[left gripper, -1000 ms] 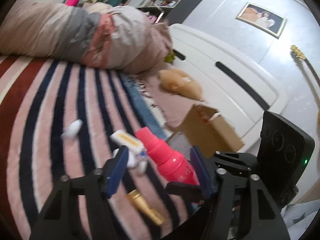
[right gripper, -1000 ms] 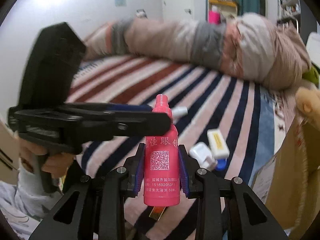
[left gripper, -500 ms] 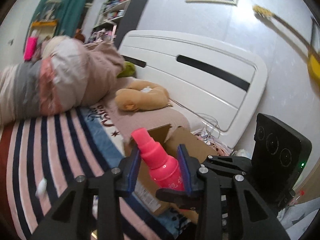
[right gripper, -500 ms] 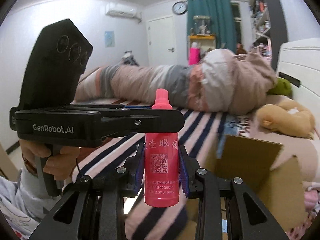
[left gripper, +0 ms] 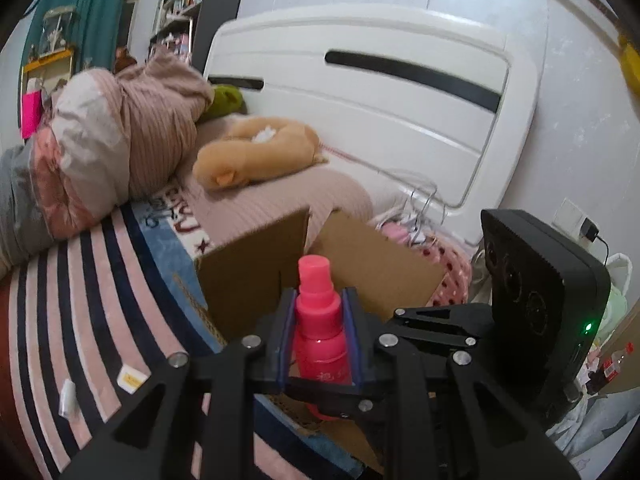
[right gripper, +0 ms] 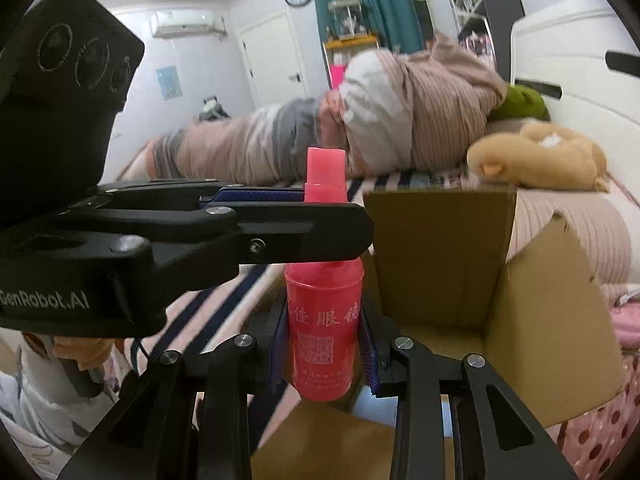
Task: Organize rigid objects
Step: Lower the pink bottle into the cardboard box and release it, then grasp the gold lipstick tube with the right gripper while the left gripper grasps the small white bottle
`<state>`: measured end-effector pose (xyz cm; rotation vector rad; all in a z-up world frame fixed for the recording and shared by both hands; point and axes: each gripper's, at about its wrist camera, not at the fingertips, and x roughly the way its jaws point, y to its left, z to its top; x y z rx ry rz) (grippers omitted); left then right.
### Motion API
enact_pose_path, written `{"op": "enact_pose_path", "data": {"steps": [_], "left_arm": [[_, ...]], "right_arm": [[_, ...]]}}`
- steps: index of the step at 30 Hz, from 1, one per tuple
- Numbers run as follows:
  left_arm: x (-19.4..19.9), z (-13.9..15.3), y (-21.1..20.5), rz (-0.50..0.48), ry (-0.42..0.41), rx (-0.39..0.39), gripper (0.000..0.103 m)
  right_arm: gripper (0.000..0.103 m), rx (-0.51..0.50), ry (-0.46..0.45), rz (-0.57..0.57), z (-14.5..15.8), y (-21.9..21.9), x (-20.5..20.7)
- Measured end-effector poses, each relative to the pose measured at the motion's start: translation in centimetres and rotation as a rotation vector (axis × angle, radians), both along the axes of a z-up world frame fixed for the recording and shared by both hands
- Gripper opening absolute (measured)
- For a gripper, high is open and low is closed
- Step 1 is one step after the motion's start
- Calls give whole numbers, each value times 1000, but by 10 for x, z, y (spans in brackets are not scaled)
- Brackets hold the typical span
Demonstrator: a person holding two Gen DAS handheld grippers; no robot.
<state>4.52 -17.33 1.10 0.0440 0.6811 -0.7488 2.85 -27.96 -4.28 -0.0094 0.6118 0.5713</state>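
Note:
A pink spray bottle [left gripper: 319, 320] with a QR label stands upright, held by both grippers at once. My left gripper [left gripper: 319, 334] is shut on its upper body just below the neck. My right gripper [right gripper: 324, 350] is shut on its lower body [right gripper: 323, 320]. The left gripper crosses the right wrist view as a black bar [right gripper: 224, 232] around the bottle's neck. An open cardboard box [left gripper: 360, 264] lies just behind and below the bottle; it also shows in the right wrist view [right gripper: 520, 288].
The striped bedspread [left gripper: 80, 300] holds a small white-and-yellow item [left gripper: 130, 378] and a white tube [left gripper: 67, 398] at the left. A rolled quilt [left gripper: 112, 152], a tan plush toy [left gripper: 256, 156] and the white headboard [left gripper: 380, 92] lie beyond the box.
Both grippers lifted the bottle off the bedspread and carried it right, over the box. The left gripper went from open around the bottle to shut on it.

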Motion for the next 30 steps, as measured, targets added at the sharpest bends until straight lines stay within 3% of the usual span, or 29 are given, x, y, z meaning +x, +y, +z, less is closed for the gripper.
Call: {"op": "enact_pose_path", "data": {"steps": [7,11,18,24,30], "left_arm": [[8,-20,-4,21,54,43,21],[8,-20,2,42,53,27,39],[5,-11,20,79,51,-24,51],[-5,3,58,152,24,-88,59],[-18,4,117,323,-12,-70,64]], "right_arm": [[30,-35,87,-37,-21,-2,10],[32,-39,90,-61,-20,-6,11],[37,-54,79,-78,-16,-7,6],[39,-49,36,-76,0,2,-8],[39,-38,-38,-24,25,37,-22]]}}
